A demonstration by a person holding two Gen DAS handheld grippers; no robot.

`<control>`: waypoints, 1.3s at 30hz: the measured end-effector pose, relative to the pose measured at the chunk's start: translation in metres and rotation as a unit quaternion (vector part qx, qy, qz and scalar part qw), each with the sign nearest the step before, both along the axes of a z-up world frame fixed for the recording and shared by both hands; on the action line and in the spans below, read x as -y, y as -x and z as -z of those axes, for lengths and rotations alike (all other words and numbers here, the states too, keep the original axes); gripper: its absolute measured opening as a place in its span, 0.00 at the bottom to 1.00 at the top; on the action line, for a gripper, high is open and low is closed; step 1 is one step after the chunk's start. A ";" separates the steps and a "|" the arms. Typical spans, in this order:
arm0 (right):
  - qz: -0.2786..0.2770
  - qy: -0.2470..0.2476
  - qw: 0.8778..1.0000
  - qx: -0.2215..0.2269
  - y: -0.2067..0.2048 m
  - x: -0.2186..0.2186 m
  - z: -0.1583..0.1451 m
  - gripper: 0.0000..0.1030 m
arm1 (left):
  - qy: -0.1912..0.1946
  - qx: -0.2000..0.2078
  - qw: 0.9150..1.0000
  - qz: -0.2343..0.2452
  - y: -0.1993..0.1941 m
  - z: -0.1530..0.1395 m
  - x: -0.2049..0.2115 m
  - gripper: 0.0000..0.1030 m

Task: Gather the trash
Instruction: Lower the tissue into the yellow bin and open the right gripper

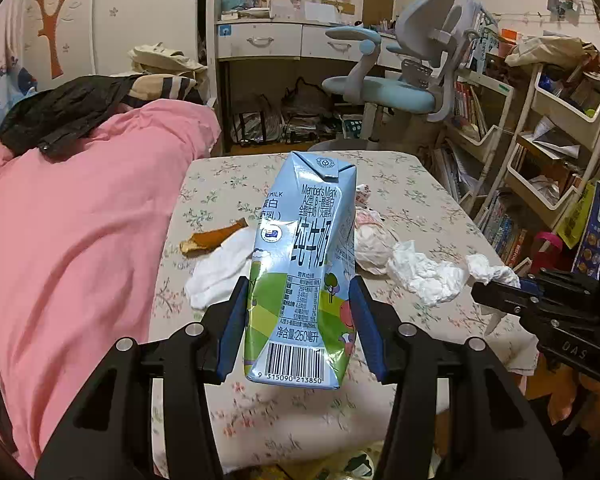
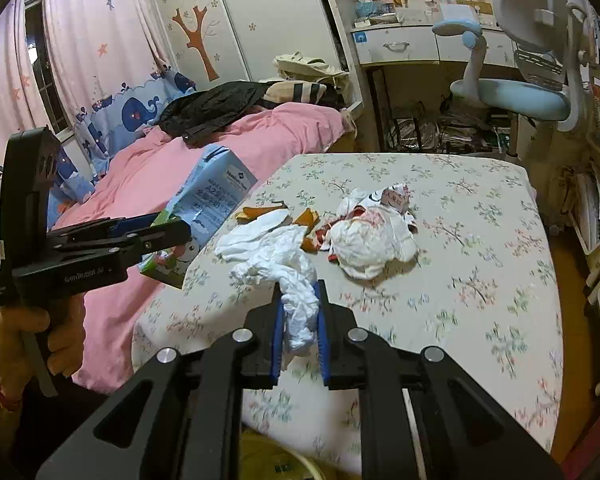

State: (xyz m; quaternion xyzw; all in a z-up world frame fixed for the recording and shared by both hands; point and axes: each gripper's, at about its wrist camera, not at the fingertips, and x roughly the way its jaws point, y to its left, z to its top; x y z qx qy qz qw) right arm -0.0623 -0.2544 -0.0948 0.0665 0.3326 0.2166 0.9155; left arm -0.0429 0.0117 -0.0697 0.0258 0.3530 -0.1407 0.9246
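My left gripper (image 1: 298, 300) is shut on a blue and green milk carton (image 1: 304, 264) and holds it above the floral table (image 1: 412, 184). The carton also shows in the right wrist view (image 2: 204, 208), held at the table's left edge by the left gripper (image 2: 168, 226). My right gripper (image 2: 298, 300) is shut on a crumpled white tissue (image 2: 296, 292) near the table's front; it shows in the left wrist view (image 1: 480, 284) at the right. On the table lie orange peel (image 1: 212, 238), white tissues (image 1: 428, 272) and a crumpled wrapper (image 2: 372, 244).
A pink quilt (image 1: 80, 220) covers the bed left of the table. A blue desk chair (image 1: 396, 88) and a desk stand behind the table. Bookshelves (image 1: 540, 152) stand at the right. Something yellowish (image 2: 276, 460) lies below the table's front edge.
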 end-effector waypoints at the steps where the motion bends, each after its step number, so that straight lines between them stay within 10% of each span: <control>1: 0.000 0.002 1.000 0.000 0.007 0.000 0.001 0.15 | 0.001 0.001 1.000 0.000 0.006 0.000 -0.001 0.47; 24: -0.159 0.129 0.969 -0.134 0.119 -0.078 0.085 0.16 | 0.001 -0.008 1.000 -0.004 0.088 0.012 -0.006 0.47; 29: -0.179 0.151 0.960 -0.154 0.125 -0.087 0.097 0.57 | 0.008 -0.016 1.000 -0.007 0.104 0.015 -0.010 0.47; 39: -0.088 0.053 0.990 -0.093 0.119 -0.044 0.059 0.67 | 0.009 -0.035 0.999 -0.011 0.130 0.021 -0.007 0.47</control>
